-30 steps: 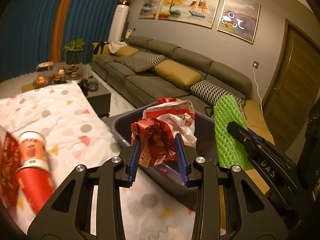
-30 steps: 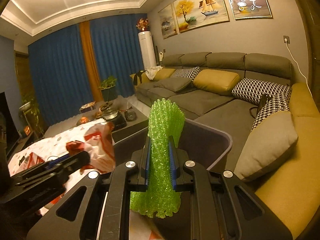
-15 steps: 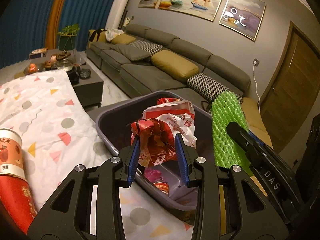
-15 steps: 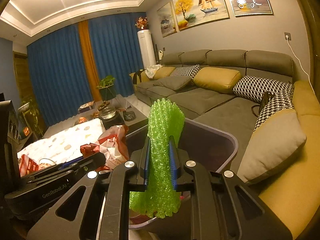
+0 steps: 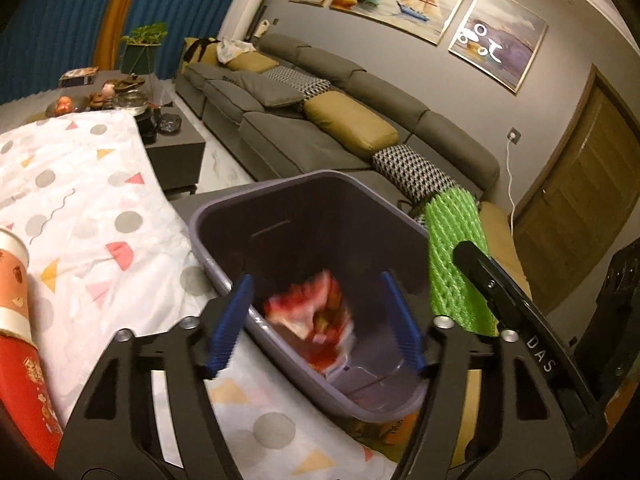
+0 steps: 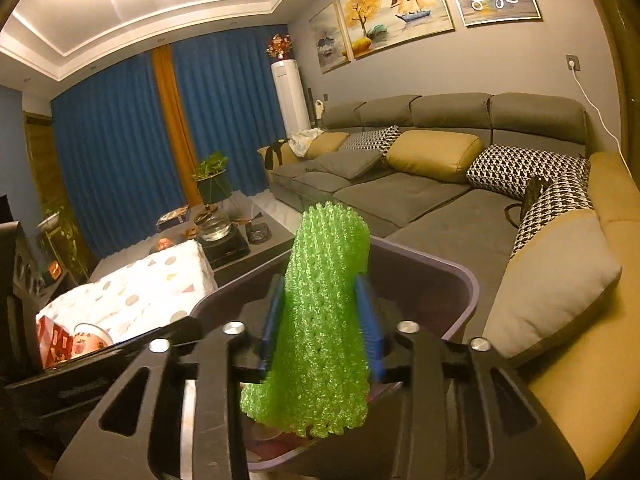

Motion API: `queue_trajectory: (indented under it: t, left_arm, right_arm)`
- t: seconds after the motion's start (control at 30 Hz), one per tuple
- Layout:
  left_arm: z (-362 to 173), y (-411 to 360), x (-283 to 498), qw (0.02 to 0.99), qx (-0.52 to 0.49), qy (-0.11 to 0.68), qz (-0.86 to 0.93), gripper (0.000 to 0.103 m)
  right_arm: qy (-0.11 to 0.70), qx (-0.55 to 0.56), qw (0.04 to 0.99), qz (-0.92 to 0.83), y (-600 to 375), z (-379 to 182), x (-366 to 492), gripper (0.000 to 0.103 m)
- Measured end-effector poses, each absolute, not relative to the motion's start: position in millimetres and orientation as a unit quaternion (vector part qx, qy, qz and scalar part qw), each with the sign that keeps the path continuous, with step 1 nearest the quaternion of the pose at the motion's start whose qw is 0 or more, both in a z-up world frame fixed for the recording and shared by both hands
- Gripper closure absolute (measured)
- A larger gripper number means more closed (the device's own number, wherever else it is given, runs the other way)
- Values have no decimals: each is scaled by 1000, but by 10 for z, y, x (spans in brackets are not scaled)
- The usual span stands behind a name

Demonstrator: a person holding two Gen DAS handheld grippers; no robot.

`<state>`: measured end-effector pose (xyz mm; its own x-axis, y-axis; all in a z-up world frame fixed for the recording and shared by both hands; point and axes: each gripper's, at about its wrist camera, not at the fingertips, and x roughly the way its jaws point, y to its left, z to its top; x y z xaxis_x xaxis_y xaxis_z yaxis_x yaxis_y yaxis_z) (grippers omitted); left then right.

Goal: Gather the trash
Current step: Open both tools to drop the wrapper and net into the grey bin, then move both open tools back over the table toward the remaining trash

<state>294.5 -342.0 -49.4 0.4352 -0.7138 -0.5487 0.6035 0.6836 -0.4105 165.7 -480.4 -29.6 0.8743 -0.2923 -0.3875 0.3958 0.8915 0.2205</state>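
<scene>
My left gripper point(image 5: 316, 280) hangs over the grey-purple bin point(image 5: 280, 184) with its jaws opening. The red and white wrapper point(image 5: 310, 316) is blurred and free of the blue pads, dropping inside the bin. To the right, the green foam net point(image 5: 452, 248) stands upright in my right gripper point(image 6: 320, 280). Those jaws are opening too, while the net point(image 6: 324, 300) still fills the gap and touches both pads. It hangs over the bin's inside, near the rim point(image 6: 460, 276).
A red and white paper cup point(image 5: 16, 280) and red packaging stand on the patterned tablecloth point(image 5: 80, 184) left of the bin. A grey sofa point(image 5: 320, 128) with cushions runs behind it. A dark coffee table point(image 6: 240, 240) with a kettle lies further back.
The left jaws have spread wide and let go of the wrapper, which has fallen into the bin. The right jaws have widened around the green net, which has puffed out between them.
</scene>
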Motion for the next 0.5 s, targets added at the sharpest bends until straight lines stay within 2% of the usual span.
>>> queue_trajectory:
  t: [0.13,0.27,0.4,0.5]
  left_arm:
    - [-491,-3285,2954,852,-84,361,-371,26]
    - [-430,-3084,2887,863,-90,353,-350,16]
    - [-326,-2884,2752,879,-87,338,-325,12]
    - [-242,-2718,2622,892,-84,323,-305,10]
  right_arm:
    - [171,150,956,-183,-4795,-276,1639,53]
    - [166,148,958,-183,-4787,-231,1604,38]
    - [157,141,960,-185,-4721,-184,1522,23]
    - [150,128,962,-187,-4629,-151,1435,16]
